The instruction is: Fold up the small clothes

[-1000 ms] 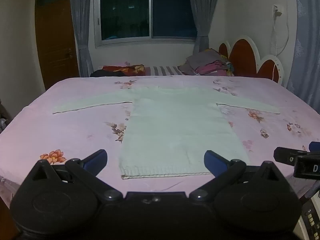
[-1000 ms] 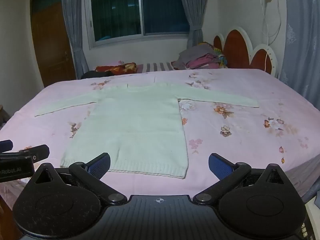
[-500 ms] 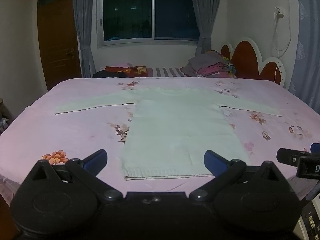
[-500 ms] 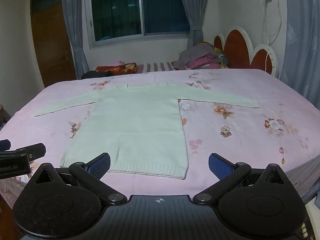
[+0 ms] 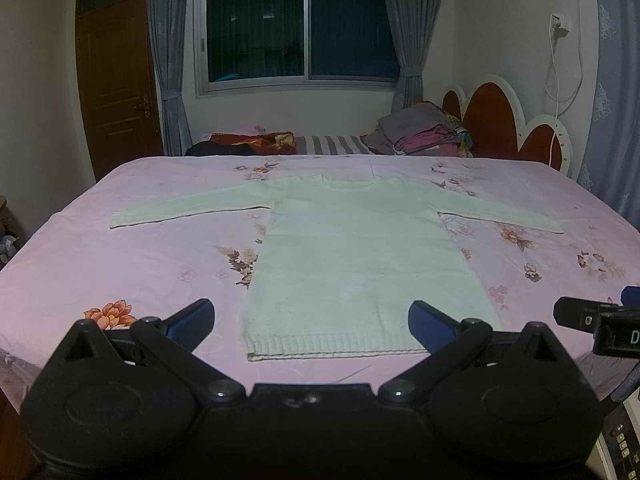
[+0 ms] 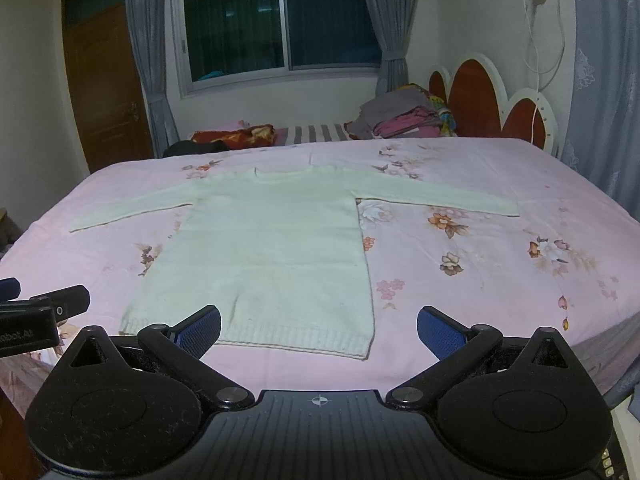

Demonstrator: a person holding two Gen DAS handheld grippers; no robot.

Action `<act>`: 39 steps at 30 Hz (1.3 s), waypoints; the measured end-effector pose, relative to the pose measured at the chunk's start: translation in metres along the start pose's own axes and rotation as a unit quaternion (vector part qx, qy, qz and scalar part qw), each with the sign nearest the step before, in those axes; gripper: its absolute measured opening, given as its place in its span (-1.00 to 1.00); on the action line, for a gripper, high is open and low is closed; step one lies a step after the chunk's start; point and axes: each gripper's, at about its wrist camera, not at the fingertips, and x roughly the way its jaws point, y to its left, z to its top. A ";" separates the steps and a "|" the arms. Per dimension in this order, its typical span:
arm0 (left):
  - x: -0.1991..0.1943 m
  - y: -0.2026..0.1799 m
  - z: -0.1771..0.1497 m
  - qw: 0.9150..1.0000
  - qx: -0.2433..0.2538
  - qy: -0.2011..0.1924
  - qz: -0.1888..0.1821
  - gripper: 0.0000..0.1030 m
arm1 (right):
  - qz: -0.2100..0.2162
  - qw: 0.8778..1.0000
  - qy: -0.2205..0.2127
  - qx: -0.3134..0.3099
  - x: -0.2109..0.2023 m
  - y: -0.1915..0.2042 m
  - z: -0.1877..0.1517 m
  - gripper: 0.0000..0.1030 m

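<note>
A pale mint long-sleeved sweater (image 5: 352, 256) (image 6: 272, 248) lies flat on the pink floral bedsheet (image 5: 120, 264), both sleeves spread out sideways and its ribbed hem nearest me. My left gripper (image 5: 312, 318) hovers open just short of the hem, nothing between its blue fingertips. My right gripper (image 6: 318, 326) is also open and empty, near the hem's right corner. Each gripper shows at the edge of the other's view.
A heap of folded clothes (image 5: 424, 132) and a red and dark bundle (image 5: 244, 142) lie at the far side of the bed. A red and white headboard (image 5: 508, 128) stands at the right, a wooden door (image 5: 116, 80) at the left, a window behind.
Both grippers have stayed open. The left view has risen or tilted slightly, so the sweater sits a little lower in the frame. The right view has hardly moved.
</note>
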 end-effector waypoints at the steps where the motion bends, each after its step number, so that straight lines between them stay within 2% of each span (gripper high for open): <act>1: 0.000 0.000 0.000 1.000 0.000 0.000 0.000 0.99 | 0.000 1.000 -0.001 0.000 0.000 0.000 0.000 1.00; 39: -0.003 0.003 -0.003 1.000 -0.001 -0.001 -0.002 1.00 | -0.001 1.000 0.003 0.000 0.002 -0.002 0.001 1.00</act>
